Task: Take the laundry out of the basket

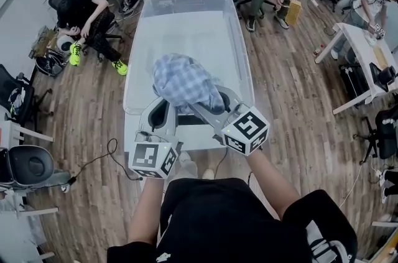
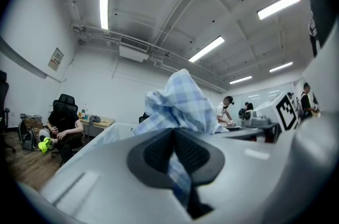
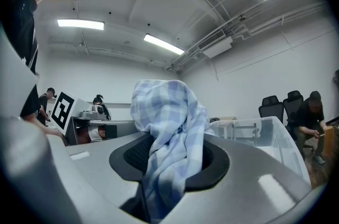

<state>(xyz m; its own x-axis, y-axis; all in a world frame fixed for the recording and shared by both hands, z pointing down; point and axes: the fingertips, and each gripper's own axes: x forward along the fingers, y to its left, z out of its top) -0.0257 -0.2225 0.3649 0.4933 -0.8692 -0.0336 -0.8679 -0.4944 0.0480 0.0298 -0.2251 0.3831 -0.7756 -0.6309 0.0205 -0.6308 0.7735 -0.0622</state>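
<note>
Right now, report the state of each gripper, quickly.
Left gripper: closed on the blue plaid cloth.
Right gripper: closed on the same cloth.

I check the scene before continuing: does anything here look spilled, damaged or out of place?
Nothing stands out. The left gripper and right gripper both pinch the bunched checked cloth above the clear bin.

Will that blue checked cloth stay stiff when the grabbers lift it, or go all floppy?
Probably floppy: the blue checked cloth bunches in crumpled folds, and a tail droops between the jaws of the right gripper. Likely light too, since small pinches by that one and the left gripper seem to hold it above the clear bin. It shouldn't roll.
</note>
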